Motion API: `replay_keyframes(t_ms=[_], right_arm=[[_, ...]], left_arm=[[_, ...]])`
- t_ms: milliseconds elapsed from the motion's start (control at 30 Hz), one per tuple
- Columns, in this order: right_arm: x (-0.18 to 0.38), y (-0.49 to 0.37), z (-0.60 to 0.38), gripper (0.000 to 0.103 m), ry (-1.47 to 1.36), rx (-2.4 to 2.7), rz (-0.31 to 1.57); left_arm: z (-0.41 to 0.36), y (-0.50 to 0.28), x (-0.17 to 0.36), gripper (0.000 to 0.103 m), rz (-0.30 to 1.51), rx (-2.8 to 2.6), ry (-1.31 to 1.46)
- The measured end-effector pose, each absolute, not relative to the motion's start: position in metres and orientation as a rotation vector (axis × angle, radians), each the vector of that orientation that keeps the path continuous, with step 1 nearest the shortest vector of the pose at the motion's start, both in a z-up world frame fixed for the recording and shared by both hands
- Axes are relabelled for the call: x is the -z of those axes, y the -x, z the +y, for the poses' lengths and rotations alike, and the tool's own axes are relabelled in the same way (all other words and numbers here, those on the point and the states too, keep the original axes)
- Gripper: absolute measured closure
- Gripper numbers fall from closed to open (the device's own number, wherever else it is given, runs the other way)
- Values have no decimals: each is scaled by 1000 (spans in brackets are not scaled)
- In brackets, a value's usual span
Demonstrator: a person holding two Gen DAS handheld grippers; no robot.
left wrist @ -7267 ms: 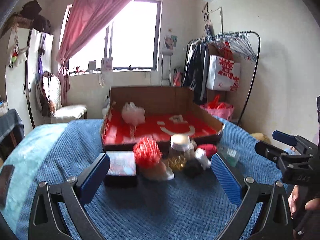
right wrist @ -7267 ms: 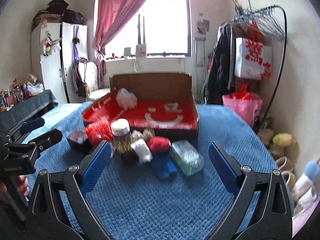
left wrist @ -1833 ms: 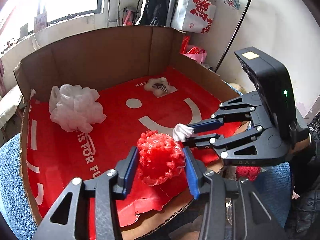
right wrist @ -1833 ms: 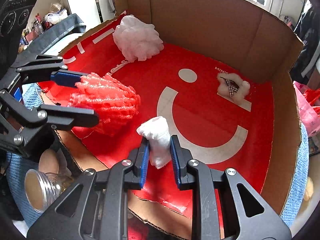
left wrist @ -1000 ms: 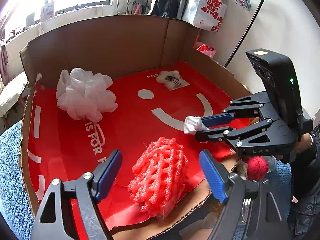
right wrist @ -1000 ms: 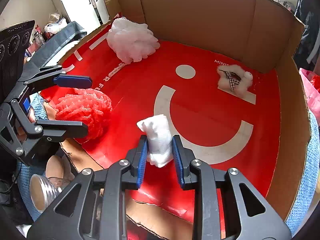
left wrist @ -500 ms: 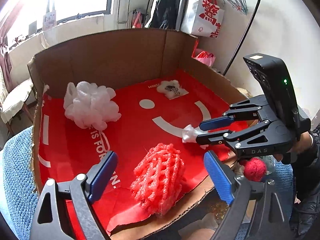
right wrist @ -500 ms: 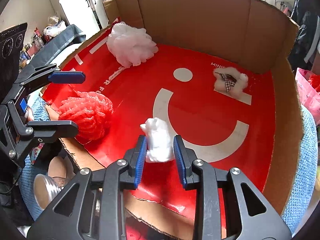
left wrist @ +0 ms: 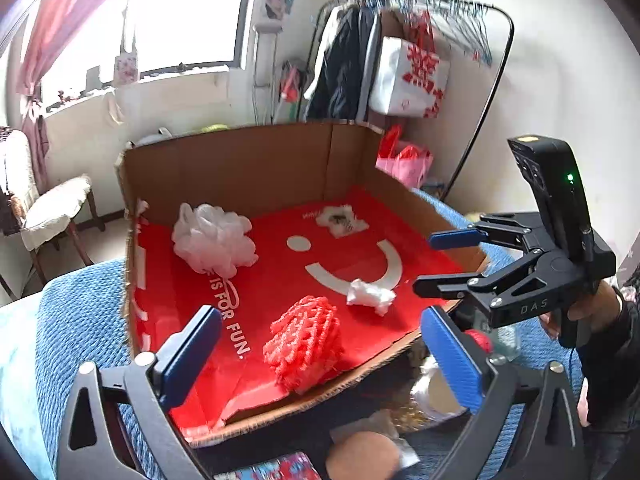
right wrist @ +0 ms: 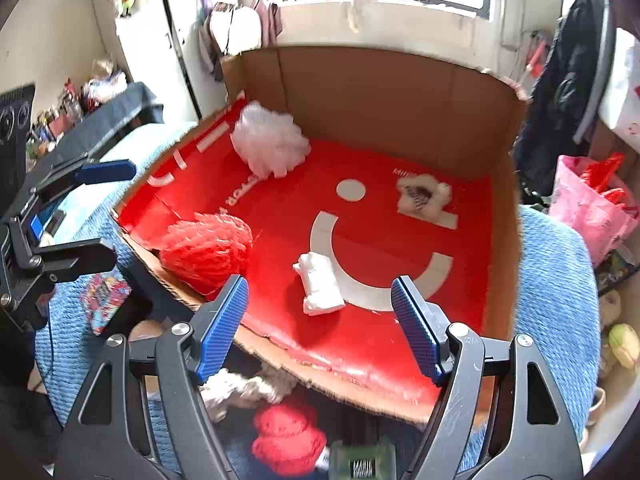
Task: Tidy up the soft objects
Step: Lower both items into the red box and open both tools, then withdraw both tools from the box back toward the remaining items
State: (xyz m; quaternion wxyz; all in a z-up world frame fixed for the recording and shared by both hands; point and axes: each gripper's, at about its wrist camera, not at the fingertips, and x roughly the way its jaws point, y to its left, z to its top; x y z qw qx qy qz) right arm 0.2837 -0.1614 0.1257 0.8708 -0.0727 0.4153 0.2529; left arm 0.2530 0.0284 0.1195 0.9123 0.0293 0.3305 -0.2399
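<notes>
A cardboard box [left wrist: 248, 160] [right wrist: 400, 92] with a red smiley lining lies open on the blue bed. Inside lie a red foam net [left wrist: 306, 340] [right wrist: 206, 250], a small white cloth wad [left wrist: 370, 294] [right wrist: 320, 284], a white mesh puff [left wrist: 214, 238] [right wrist: 268, 144] and a white fluffy piece [left wrist: 340, 220] [right wrist: 424, 196]. My left gripper [left wrist: 320, 360] is open and empty at the box's near edge. My right gripper [right wrist: 320, 328] is open and empty, just short of the white wad; it also shows in the left wrist view [left wrist: 444, 258].
Below the box's near edge lie a red-capped item [right wrist: 286, 438], a white rag [right wrist: 240, 390], a patterned box [right wrist: 104, 296], a jar [left wrist: 440, 396] and a tan round thing [left wrist: 360, 456]. A clothes rack [left wrist: 420, 40] and a pink bag [right wrist: 592, 200] stand at the right.
My right gripper opened and let the white wad drop onto the red lining. Both grippers drew back from the box; the left one had let go of the red net earlier.
</notes>
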Motion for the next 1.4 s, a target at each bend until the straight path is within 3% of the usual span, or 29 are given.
replay_keyframes(t_ms=[433, 800, 1100, 1400], right_arm=[[-169, -191, -198, 20, 77, -411, 692], [-154, -107, -220, 14, 18, -285, 599], [-133, -66, -217, 14, 3, -246, 592], [-138, -43, -214, 14, 5, -260, 556]], left_arm=[[42, -169, -143, 0, 508, 396, -3], [48, -94, -131, 0, 390, 319, 39], [36, -56, -111, 0, 390, 288, 27], [37, -26, -126, 0, 372, 278, 38]])
